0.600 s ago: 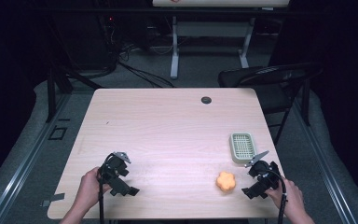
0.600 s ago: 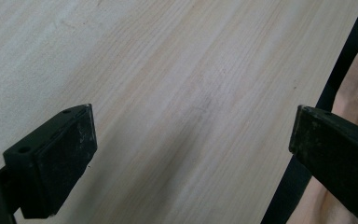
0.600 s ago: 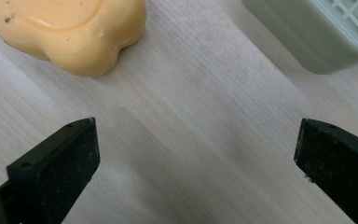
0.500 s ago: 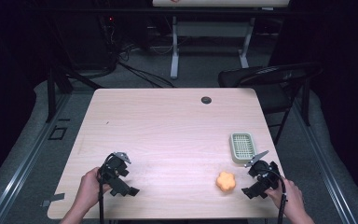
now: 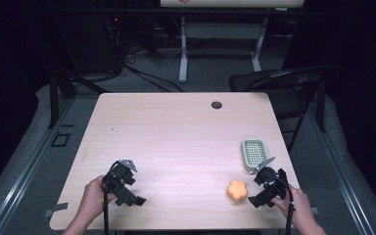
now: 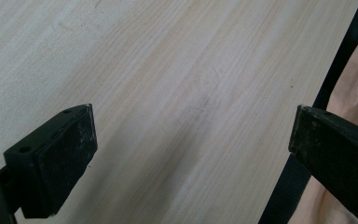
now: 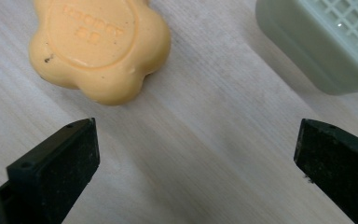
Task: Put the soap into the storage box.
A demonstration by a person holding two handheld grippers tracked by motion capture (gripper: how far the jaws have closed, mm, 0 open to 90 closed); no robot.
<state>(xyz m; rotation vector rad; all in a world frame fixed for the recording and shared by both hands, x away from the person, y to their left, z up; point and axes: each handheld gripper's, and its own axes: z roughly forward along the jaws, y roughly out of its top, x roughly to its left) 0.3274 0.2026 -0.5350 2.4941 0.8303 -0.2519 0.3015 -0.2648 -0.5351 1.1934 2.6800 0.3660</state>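
Observation:
An orange flower-shaped soap (image 5: pixel 237 190) (image 7: pixel 100 46) lies flat on the wooden table (image 5: pixel 176 142) near its front right. Behind it and to the right sits a pale green soap dish with a grid top (image 5: pixel 254 153) (image 7: pixel 326 39). My right gripper (image 5: pixel 267 188) (image 7: pixel 193 163) rests low at the front right, just right of the soap, open with bare table between its jaws. At the front left my left gripper (image 5: pixel 127 188) (image 6: pixel 191 154) is held over bare wood near the table's front edge, open and holding nothing.
A small dark round grommet (image 5: pixel 217 105) sits at the table's far edge. A black chair (image 5: pixel 284 83) stands off the far right corner. Cables and a white stand (image 5: pixel 183 49) are on the floor behind the table.

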